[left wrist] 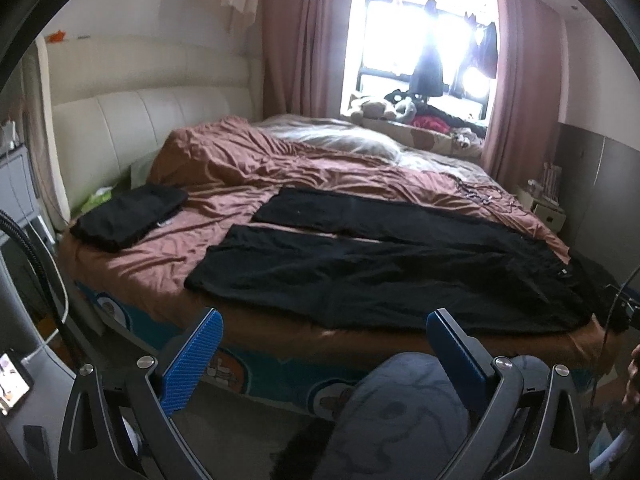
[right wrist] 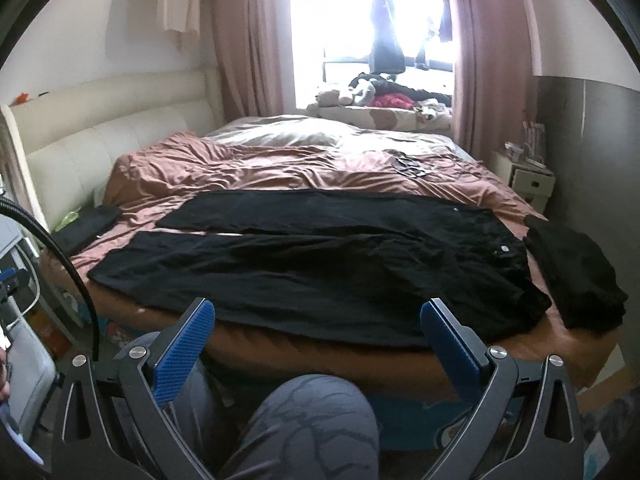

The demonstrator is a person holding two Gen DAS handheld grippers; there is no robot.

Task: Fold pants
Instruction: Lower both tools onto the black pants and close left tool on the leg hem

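Observation:
Black pants [left wrist: 380, 264] [right wrist: 320, 264] lie spread flat along the near edge of the bed, legs pointing left, waistband with its buttons at the right. My left gripper [left wrist: 324, 320] hovers open just short of the bed edge, in front of the near leg, holding nothing. My right gripper [right wrist: 318, 312] is also open and empty, set before the middle of the near leg. The blue fingers [right wrist: 188, 344] of both stand wide apart. A person's knees in grey patterned trousers [right wrist: 304, 420] press against the bed below the grippers.
A folded black garment [left wrist: 128, 216] lies on the left of the brown bedsheet [left wrist: 224, 184]; another folded black pile [right wrist: 572, 276] sits at the right corner. Small dark items [right wrist: 408, 166] lie farther back. A nightstand [right wrist: 528, 184] stands right, a cream headboard [left wrist: 140, 128] left, and a black cable [right wrist: 76, 276] hangs near left.

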